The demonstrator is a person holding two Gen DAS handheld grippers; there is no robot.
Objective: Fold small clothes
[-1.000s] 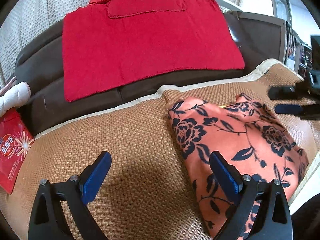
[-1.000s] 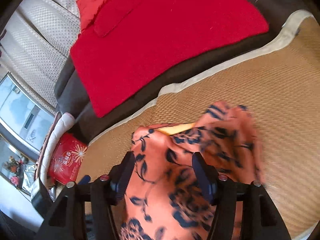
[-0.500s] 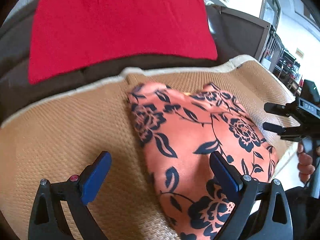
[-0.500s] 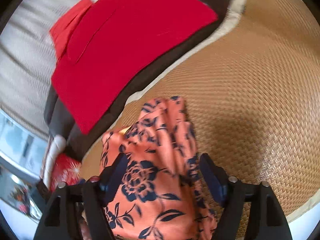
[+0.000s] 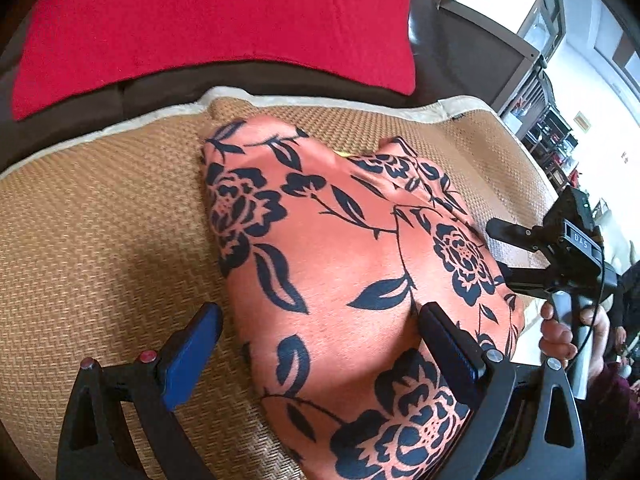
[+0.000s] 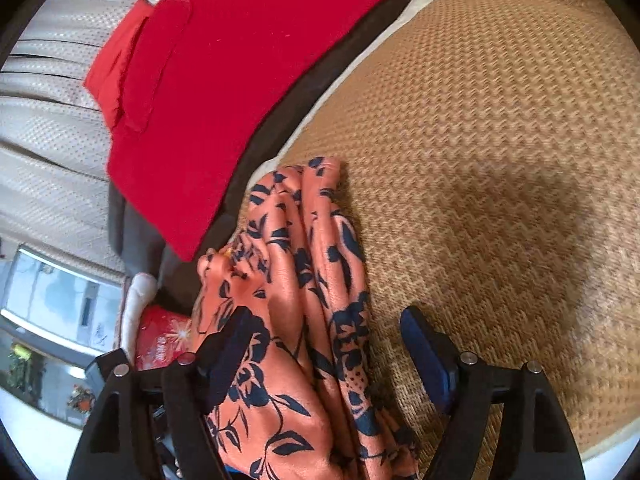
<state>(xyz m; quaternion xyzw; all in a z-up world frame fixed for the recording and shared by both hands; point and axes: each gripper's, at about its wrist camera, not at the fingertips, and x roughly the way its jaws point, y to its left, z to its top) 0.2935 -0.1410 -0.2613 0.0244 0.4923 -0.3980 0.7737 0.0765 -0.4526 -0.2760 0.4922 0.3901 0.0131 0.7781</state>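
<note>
An orange garment with dark blue flowers (image 5: 340, 248) lies bunched on a woven straw mat (image 5: 100, 220). My left gripper (image 5: 320, 350) is open and points down over its near end. The cloth fills the gap between the blue pads, and the right pad (image 5: 448, 348) rests against it. In the left wrist view my right gripper (image 5: 516, 256) is at the cloth's right edge, held by a hand (image 5: 560, 332). In its own view the right gripper (image 6: 326, 354) stands open astride the garment (image 6: 304, 264), which lies in long folds. Its left finger (image 6: 228, 352) overlaps the cloth.
A red towel (image 5: 208, 20) hangs over the dark brown sofa back (image 5: 460, 52) behind the mat. A red printed packet (image 6: 160, 340) and a white cushion (image 6: 136, 304) lie past the cloth's far side. The mat's cream border (image 5: 160, 116) marks its back edge.
Both grippers have tilted downward and closed in on the garment. The right gripper's jaws have widened, and the cloth in front of it has gathered into narrower folds.
</note>
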